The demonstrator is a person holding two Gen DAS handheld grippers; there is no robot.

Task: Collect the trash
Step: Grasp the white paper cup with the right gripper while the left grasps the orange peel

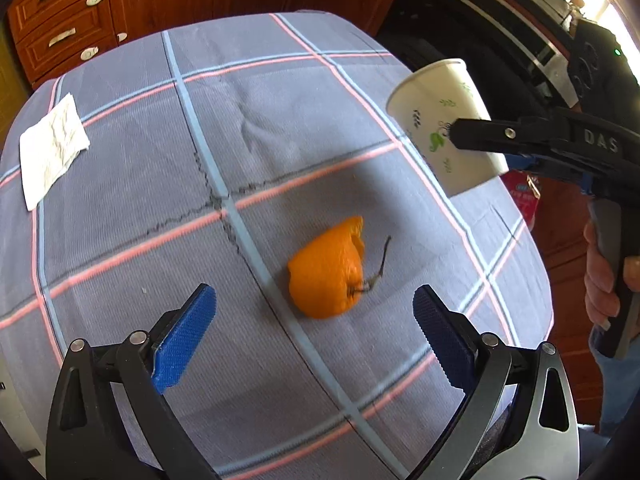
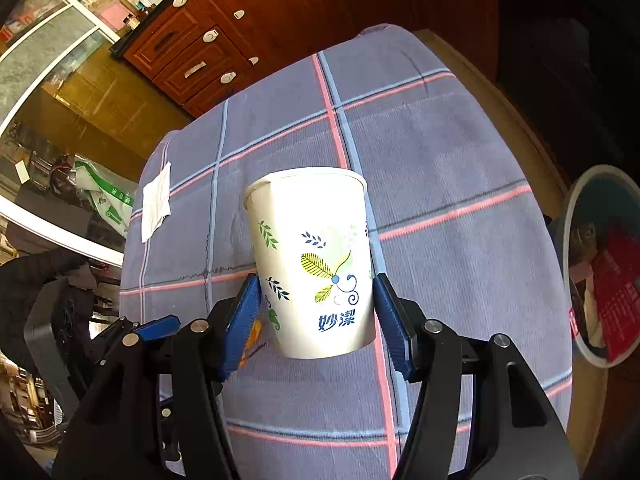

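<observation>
Left tool (image 1: 314,312): nearest the lens, jaws wide, nothing held, poised just short of item 1. Item 1, orange peel (image 1: 326,270): lies on the worktop (image 1: 120,216) cloth w/ stem trailing to the right, roughly centred btwn your blue pads (image 1: 186,334). Item 2, paper cup (image 2: 310,260): clamped in your right tool (image 2: 316,320), upright in the right wrist view, lifted clear of the cloth, pads on its lower wall. Item 3, white napkin (image 1: 52,148): far left edge of worktop, well apart from the rest, not yet collected. Bin (image 2: 576,216): off the right side of worktop, below its level, red packet already inside. Handling notes: cup is thin-walled, so keep squeeze light & keep it upright en route to bin; release only once over the opening. For the peel, lower left tool till pads straddle it, close across the domed body, not the stem; soft, likely to slip if you pinch only an edge.
</observation>
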